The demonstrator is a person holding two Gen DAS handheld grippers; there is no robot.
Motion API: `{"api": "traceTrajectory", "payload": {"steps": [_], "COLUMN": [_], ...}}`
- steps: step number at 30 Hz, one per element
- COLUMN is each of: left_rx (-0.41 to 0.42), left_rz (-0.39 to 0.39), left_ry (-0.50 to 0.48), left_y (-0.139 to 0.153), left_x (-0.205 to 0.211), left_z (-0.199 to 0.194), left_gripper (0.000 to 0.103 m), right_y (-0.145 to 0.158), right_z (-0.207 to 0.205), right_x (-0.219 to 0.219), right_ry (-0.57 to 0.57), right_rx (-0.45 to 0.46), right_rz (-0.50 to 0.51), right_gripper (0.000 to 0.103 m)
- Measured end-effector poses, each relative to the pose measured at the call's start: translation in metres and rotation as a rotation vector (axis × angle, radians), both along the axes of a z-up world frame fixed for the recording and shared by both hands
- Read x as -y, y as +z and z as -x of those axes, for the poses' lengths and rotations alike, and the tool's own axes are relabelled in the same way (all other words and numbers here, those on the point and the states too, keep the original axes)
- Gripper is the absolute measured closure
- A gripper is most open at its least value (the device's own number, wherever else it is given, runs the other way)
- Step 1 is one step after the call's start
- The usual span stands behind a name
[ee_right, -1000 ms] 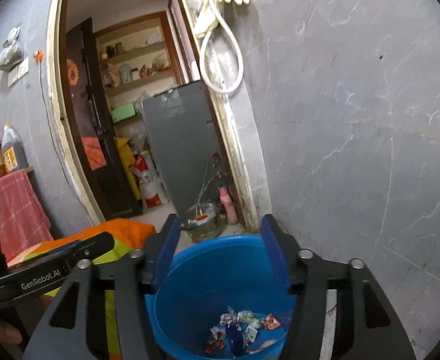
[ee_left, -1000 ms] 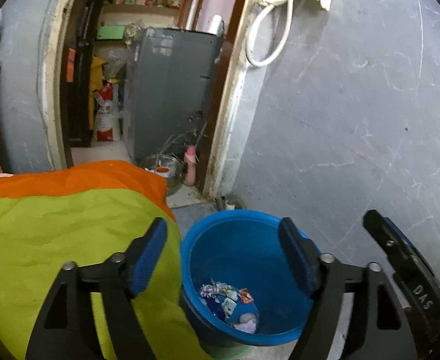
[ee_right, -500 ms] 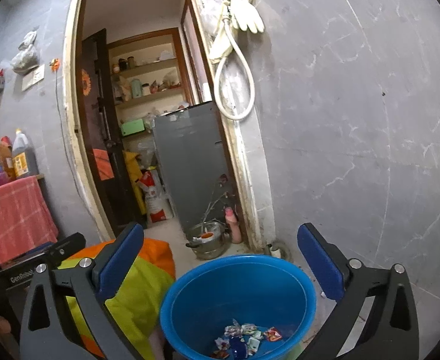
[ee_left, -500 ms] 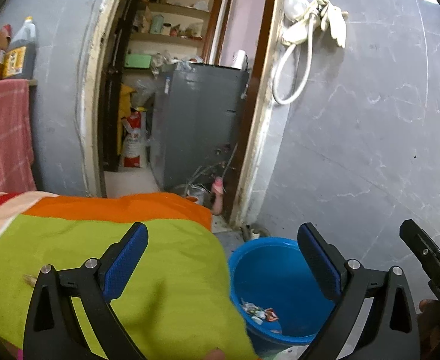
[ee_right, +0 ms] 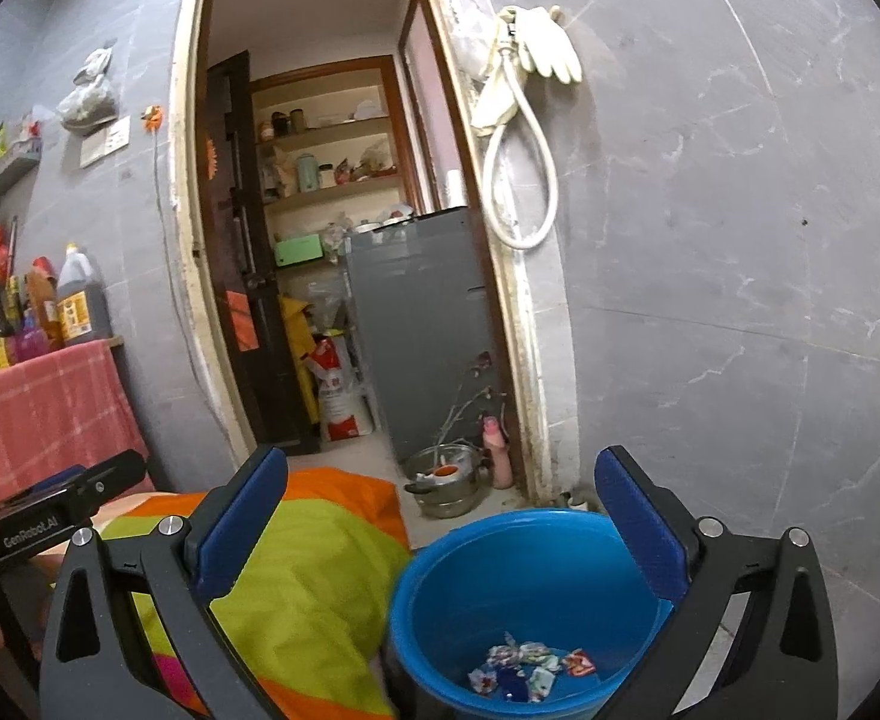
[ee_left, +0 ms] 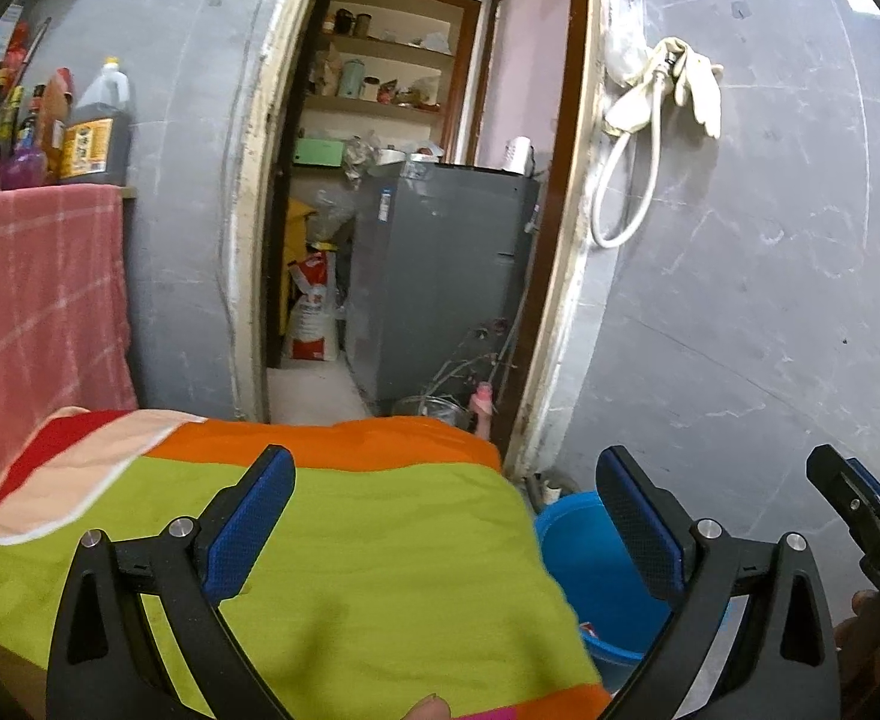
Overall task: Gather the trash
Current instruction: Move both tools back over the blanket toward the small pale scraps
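A blue bucket (ee_right: 499, 594) stands on the floor beside a bed, with several crumpled wrappers (ee_right: 529, 669) on its bottom. It also shows in the left wrist view (ee_left: 589, 576), partly hidden behind the right finger. My right gripper (ee_right: 440, 516) is open and empty, above and behind the bucket. My left gripper (ee_left: 445, 516) is open and empty over the green and orange bedcover (ee_left: 380, 570). The right gripper's body (ee_left: 859, 516) shows at the right edge of the left wrist view. The left gripper's body (ee_right: 50, 498) shows at the left of the right wrist view.
A doorway opens ahead onto a grey cabinet (ee_right: 428, 336), shelves and a white sack (ee_right: 338, 402). A steel pot (ee_right: 445, 480) and a pink bottle (ee_right: 496, 456) stand on the floor by the door frame. A pink towel (ee_left: 38, 312) hangs left under bottles. Grey tiled wall lies right.
Both grippers opened wide and pulled up and back from the bucket. The left gripper swung left, so the bedcover now fills its lower view and the bucket sits at its right.
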State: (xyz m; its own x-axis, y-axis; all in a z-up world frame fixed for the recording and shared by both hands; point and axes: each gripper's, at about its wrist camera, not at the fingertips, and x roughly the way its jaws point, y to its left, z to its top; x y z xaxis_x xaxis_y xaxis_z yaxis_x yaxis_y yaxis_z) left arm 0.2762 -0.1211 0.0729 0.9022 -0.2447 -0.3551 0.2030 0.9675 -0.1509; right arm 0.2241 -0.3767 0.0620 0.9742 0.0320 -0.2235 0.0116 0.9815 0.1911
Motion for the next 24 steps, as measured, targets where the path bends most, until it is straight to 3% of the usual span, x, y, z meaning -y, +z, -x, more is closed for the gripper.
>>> {"api": "traceTrajectory", "payload": {"steps": [15,24], "left_rx": [0.009,-0.06], "left_rz": [-0.029,-0.046], "left_ry": [0.114,0.189], "left_y": [0.005,-0.014], "left_x": [-0.081,-0.13], "left_z": [0.027,0.029], "left_gripper": [0.004,0.004], "right_y": [0.013,0.004], "right_z": [0.001,-0.022], "right_x": [-0.075,-0.125], "right_ry": [0.115,0.205], "right_rx": [0.004,-0.084], "right_rz": [0.011,0.074], "right_gripper": [0.0,0.0]}}
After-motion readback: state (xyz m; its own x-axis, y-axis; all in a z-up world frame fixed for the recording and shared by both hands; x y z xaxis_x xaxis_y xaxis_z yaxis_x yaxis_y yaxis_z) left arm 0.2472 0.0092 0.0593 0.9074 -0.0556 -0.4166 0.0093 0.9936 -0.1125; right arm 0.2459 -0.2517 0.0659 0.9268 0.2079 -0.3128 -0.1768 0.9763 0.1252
